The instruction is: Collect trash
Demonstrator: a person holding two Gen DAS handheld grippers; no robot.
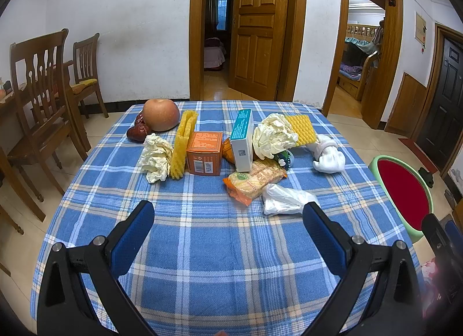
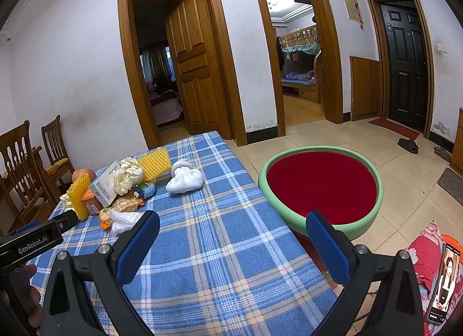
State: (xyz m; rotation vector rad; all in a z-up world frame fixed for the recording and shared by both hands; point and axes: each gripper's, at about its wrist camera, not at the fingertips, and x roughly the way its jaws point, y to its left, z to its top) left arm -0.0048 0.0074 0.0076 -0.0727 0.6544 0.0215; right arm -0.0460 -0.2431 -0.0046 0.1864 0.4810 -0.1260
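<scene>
On the blue plaid tablecloth (image 1: 202,237) lies a cluster of items: two crumpled tissues (image 1: 156,156) (image 1: 273,135), a clear plastic bag (image 1: 285,200), a cracker packet (image 1: 256,178), an orange box (image 1: 205,153), a white-teal box (image 1: 243,139), yellow foam nets (image 1: 182,145) (image 1: 302,129), a white sock bundle (image 1: 328,155) and an apple (image 1: 160,114) with red dates (image 1: 138,132). My left gripper (image 1: 228,214) is open, hovering short of the pile. My right gripper (image 2: 233,224) is open over the table's right edge, beside the green basin with a red inside (image 2: 321,185).
Wooden chairs (image 1: 43,98) stand left of the table. The basin (image 1: 405,191) sits on the floor to the right. A phone (image 2: 442,281) lies on red fabric at the lower right. A hand (image 2: 26,295) holds the left gripper's body (image 2: 31,242). Open doorways are behind.
</scene>
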